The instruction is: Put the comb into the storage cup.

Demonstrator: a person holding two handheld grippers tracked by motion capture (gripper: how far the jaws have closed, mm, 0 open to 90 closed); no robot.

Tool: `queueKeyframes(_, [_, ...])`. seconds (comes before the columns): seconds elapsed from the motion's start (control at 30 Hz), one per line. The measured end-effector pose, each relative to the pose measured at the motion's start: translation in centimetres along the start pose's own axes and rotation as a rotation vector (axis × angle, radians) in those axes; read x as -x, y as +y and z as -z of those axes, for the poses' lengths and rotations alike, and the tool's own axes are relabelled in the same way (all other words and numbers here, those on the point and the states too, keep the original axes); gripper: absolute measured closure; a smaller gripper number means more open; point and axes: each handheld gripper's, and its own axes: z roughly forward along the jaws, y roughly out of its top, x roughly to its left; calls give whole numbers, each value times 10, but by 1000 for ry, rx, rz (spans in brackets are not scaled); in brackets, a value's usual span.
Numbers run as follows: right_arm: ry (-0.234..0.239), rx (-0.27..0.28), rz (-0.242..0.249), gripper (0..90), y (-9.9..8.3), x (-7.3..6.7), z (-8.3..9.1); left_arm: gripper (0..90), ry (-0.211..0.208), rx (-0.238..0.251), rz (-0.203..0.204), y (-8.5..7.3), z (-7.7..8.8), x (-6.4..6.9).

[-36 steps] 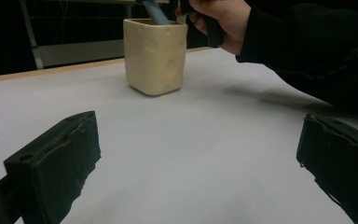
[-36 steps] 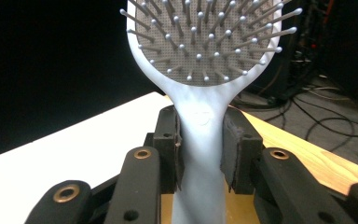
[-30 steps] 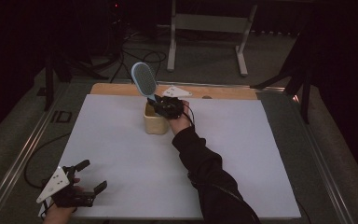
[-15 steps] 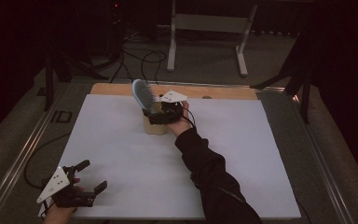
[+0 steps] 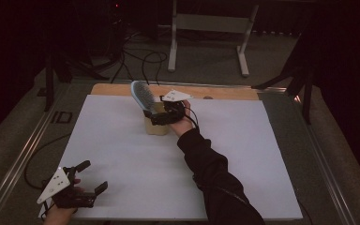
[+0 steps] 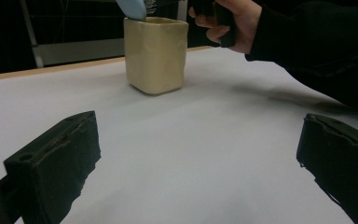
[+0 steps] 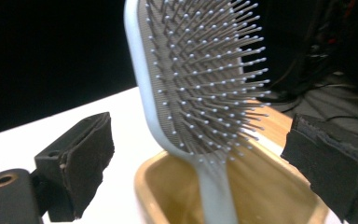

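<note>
A dim workspace seen from above: a white sheet [image 5: 122, 164] covers a table, with a strip of bare wood [image 5: 225, 91] along its far edge. At the near left corner, the person's left gripper [image 5: 88, 177] rests low on the sheet, its two black jaws spread wide with nothing between them; it sits well apart from the action, apparently parked and waiting. Its own camera looks across the bare white surface toward a squarish cream-yellow cup [image 6: 155, 53] standing upright near the middle of the far side. Moving right to that cup, a pale blue paddle hairbrush [image 5: 143, 96] stands in it handle-down, its bristled head rising above the rim and leaning away toward the left. The cup appears to serve as a holder, keeping the brush propped upright; nothing else can be made out inside it. Just right of the cup, the right gripper [image 5: 161, 116] hovers at the rim, held by a hand reaching out on a dark-sleeved arm [image 5: 215, 178]. Its jaws stand wide open on either side of the brush handle [image 7: 216, 196] without touching it, so the brush stands on its own, supported by the cup alone.
</note>
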Motion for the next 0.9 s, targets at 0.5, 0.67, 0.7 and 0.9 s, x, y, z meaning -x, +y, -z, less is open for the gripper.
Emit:
queueKeyframes(0.5, [9,-11,-2,75,7,3,8,0,9,-2,1,-1,1,-1])
queueKeyframes(0.67, [14,-25,-7,75,6,4,11,0,7,-2,1,0,-1,-1])
queueKeyframes(0.7, [19,-24,-8,75,6,4,11,0,4,-3,-1,-1,-1,-1])
queueKeyframes(0.9, [16,-19,-11,75,6,2,18,0,3,-5,1,-1,-2,-1])
